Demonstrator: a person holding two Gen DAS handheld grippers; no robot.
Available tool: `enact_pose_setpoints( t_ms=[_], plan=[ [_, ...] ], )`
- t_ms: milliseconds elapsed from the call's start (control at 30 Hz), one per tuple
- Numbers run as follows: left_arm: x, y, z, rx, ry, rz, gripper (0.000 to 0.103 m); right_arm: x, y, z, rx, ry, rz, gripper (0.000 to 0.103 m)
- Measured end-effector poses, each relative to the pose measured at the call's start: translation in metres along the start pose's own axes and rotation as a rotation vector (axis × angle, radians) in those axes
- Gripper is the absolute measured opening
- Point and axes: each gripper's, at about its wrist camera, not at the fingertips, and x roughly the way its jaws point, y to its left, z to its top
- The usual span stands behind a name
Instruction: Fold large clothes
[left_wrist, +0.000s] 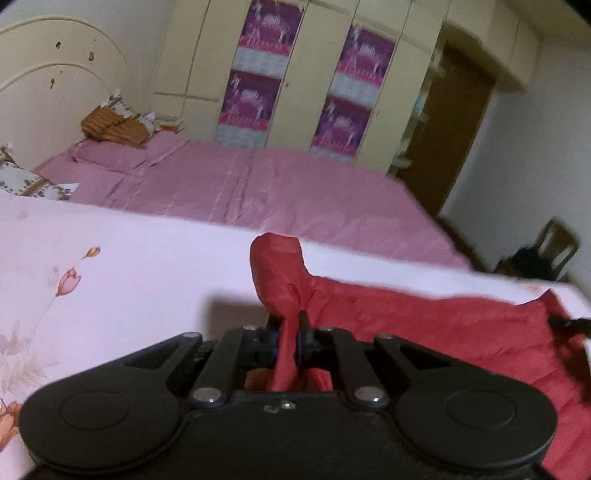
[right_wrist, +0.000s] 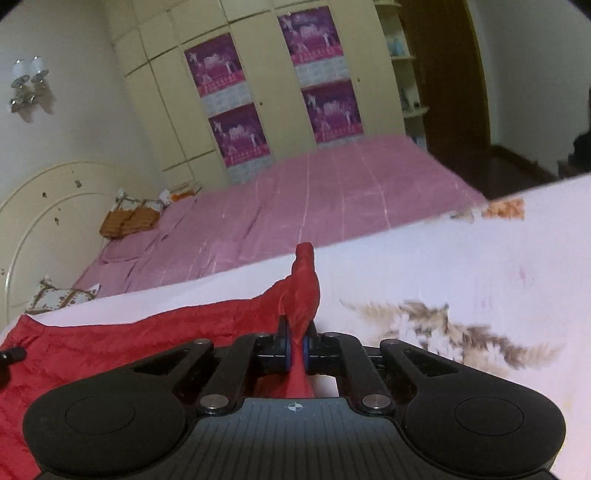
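Note:
A large red garment (left_wrist: 461, 325) lies on a white floral-print sheet (left_wrist: 129, 266). My left gripper (left_wrist: 290, 325) is shut on a bunched corner of the red garment, which sticks up beyond the fingers. In the right wrist view the same red garment (right_wrist: 129, 332) spreads to the left, and my right gripper (right_wrist: 297, 332) is shut on another bunched corner that pokes up past its fingers. The cloth stretches between the two grips. The other gripper's black tip shows at the edge of each view.
Beyond the white sheet (right_wrist: 461, 266) lies a bed with a pink cover (left_wrist: 258, 192) and pillows (left_wrist: 110, 125) by a cream headboard (left_wrist: 48, 81). A cream wardrobe (left_wrist: 314, 55) with purple posters stands behind. A wooden door (left_wrist: 450, 129) and a chair (left_wrist: 554, 247) are at the right.

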Motion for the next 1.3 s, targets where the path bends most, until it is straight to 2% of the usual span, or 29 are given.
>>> enact_pose_setpoints(
  t_ms=[67, 133, 233, 333, 433, 467, 500, 533, 567, 600, 633, 700, 767, 867, 933, 1000, 1100, 1133, 1200, 1300],
  plan=[
    [0.018, 0.003, -0.013, 0.005, 0.058, 0.027, 0.008, 0.022, -0.001, -0.012, -0.027, 0.092, -0.056, 0.005],
    [0.029, 0.003, -0.024, 0.014, 0.076, 0.046, 0.009, 0.039, -0.007, -0.031, -0.022, 0.163, -0.068, 0.005],
    [0.025, 0.002, -0.026, 0.012, 0.055, 0.054, 0.009, 0.035, -0.012, -0.042, -0.011, 0.109, -0.059, 0.005],
    [0.024, 0.005, -0.023, 0.004, 0.065, 0.047, 0.009, 0.036, -0.014, -0.043, -0.012, 0.109, -0.054, 0.005],
    [0.025, 0.006, -0.02, -0.008, 0.083, 0.038, 0.015, 0.034, -0.012, -0.039, -0.015, 0.114, -0.06, 0.005],
    [0.024, 0.008, -0.018, -0.013, 0.087, 0.044, 0.02, 0.034, -0.012, -0.038, -0.008, 0.121, -0.061, 0.006],
    [0.024, 0.01, -0.015, -0.017, 0.086, 0.053, 0.039, 0.035, -0.01, -0.033, 0.003, 0.135, -0.055, 0.01],
    [0.021, 0.012, -0.015, -0.025, 0.076, 0.071, 0.074, 0.034, -0.01, -0.029, 0.017, 0.158, -0.05, 0.018],
    [0.015, 0.015, -0.015, -0.043, 0.052, 0.102, 0.091, 0.032, -0.006, -0.022, 0.018, 0.176, -0.063, 0.036],
    [0.004, 0.018, -0.015, -0.068, 0.016, 0.112, 0.092, 0.027, -0.004, -0.017, 0.005, 0.177, -0.107, 0.055],
    [-0.008, 0.021, -0.014, -0.09, -0.009, 0.092, 0.078, 0.016, -0.001, -0.014, -0.012, 0.131, -0.147, 0.08],
    [-0.033, 0.019, -0.012, -0.1, -0.051, 0.06, 0.072, -0.009, 0.001, -0.01, -0.004, 0.059, -0.111, 0.08],
    [-0.06, 0.004, -0.015, -0.048, -0.099, 0.037, 0.072, -0.037, 0.009, -0.012, 0.002, 0.016, -0.06, 0.076],
    [-0.089, -0.029, -0.033, 0.046, -0.098, -0.009, 0.072, -0.067, 0.036, -0.029, -0.071, 0.006, 0.012, 0.069],
    [-0.105, -0.039, -0.054, 0.043, -0.101, 0.015, 0.072, -0.084, 0.05, -0.045, -0.092, -0.003, 0.024, 0.069],
    [-0.111, -0.037, -0.077, -0.021, -0.065, 0.027, 0.073, -0.098, 0.05, -0.063, -0.021, 0.007, 0.024, 0.069],
    [-0.125, -0.032, -0.106, 0.009, -0.026, 0.181, 0.073, -0.12, 0.042, -0.091, 0.034, 0.015, -0.031, 0.069],
    [-0.136, -0.027, -0.111, -0.015, -0.037, 0.21, 0.073, -0.131, 0.037, -0.101, 0.048, 0.013, -0.065, 0.068],
    [-0.16, -0.01, -0.122, -0.133, -0.066, 0.206, 0.078, -0.155, 0.022, -0.112, 0.156, 0.006, -0.06, 0.068],
    [-0.186, 0.014, -0.14, -0.327, -0.077, 0.145, 0.078, -0.188, -0.005, -0.136, 0.371, -0.001, -0.036, 0.068]
  ],
)
